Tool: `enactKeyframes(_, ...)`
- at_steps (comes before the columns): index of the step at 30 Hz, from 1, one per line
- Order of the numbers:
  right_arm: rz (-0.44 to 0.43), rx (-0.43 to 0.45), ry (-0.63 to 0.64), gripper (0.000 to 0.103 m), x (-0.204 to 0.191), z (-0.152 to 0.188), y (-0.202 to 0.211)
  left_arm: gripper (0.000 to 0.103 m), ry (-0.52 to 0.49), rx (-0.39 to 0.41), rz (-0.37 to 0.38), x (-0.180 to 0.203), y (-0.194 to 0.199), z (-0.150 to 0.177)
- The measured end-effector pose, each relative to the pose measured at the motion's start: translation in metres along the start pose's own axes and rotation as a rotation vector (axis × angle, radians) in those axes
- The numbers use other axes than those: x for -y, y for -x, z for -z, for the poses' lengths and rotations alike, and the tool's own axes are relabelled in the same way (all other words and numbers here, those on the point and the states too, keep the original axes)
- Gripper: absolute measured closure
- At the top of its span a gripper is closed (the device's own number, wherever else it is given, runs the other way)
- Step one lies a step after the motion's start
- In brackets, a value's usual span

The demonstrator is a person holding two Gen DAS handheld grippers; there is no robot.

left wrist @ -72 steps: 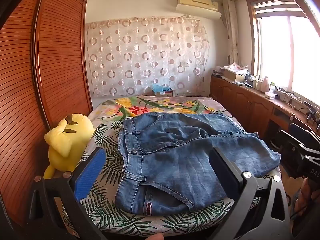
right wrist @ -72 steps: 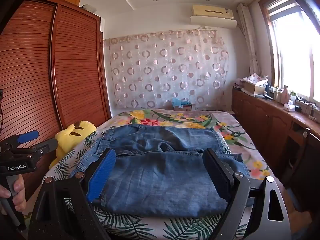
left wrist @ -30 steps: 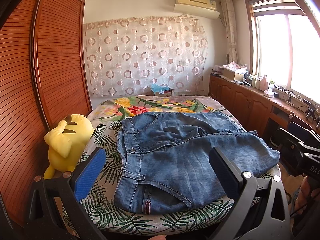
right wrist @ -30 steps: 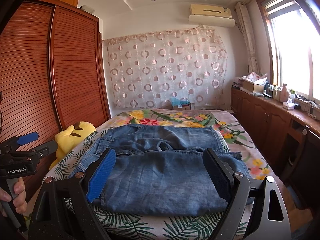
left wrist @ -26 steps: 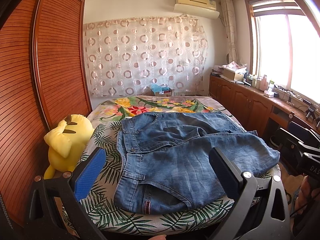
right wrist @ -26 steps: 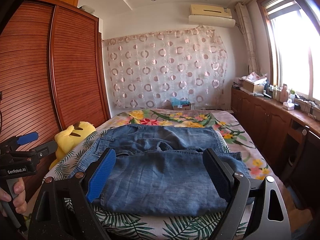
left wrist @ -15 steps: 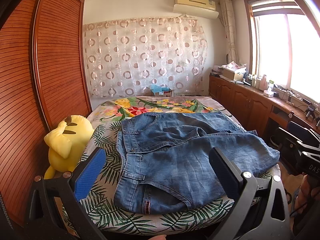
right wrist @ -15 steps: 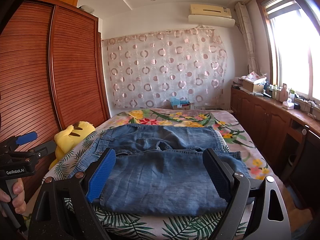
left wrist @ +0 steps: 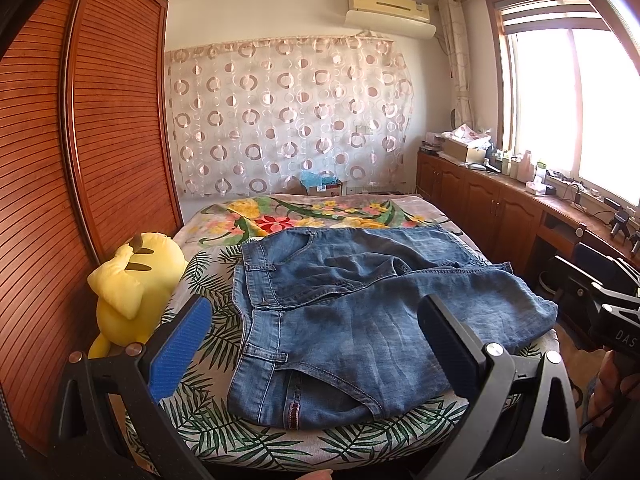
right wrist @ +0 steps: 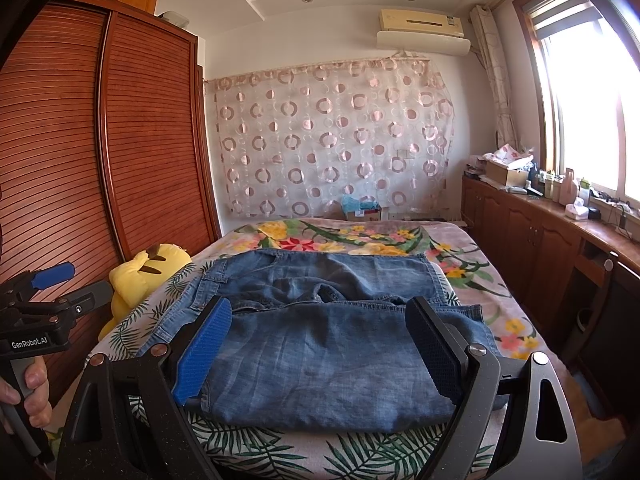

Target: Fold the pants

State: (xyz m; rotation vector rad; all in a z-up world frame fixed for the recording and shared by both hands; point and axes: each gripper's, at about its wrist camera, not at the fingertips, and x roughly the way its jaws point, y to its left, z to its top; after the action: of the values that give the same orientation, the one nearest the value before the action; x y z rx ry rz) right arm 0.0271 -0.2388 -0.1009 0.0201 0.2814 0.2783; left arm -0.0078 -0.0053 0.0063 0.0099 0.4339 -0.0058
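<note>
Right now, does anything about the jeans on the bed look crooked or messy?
Yes. The jeans lie unevenly on the bed: the fabric bunches in wrinkles near the crotch, and one leg end hangs past the bed's right edge. Both tongs are open and touch nothing.

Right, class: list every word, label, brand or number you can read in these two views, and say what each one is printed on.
"GenRobot.AI": on the left gripper body, seen in the right wrist view.
"DAS", cut off at the edge: on the right gripper body, seen in the left wrist view.
Jeans waistband tag, box label, air conditioner sticker: too small to read.
</note>
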Motion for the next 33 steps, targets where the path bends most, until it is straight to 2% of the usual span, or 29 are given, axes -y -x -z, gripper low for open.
enactKeyframes(21,-0.002,-0.002,-0.003,0.013,-0.001,0.0,-0.002,0.0,-0.002,-0.006,0.0,0.002,0.005,-0.006)
enactKeyframes(28,-0.001,-0.014,0.0,0.013,0.001,0.005,-0.007,0.0,0.014,-0.001,-0.013,-0.008,-0.01,-0.009)
enactKeyframes(33,-0.014,-0.041,0.002,0.013,0.004,0.011,-0.015,0.0,0.002,-0.019,-0.023,-0.011,-0.032,0.008)
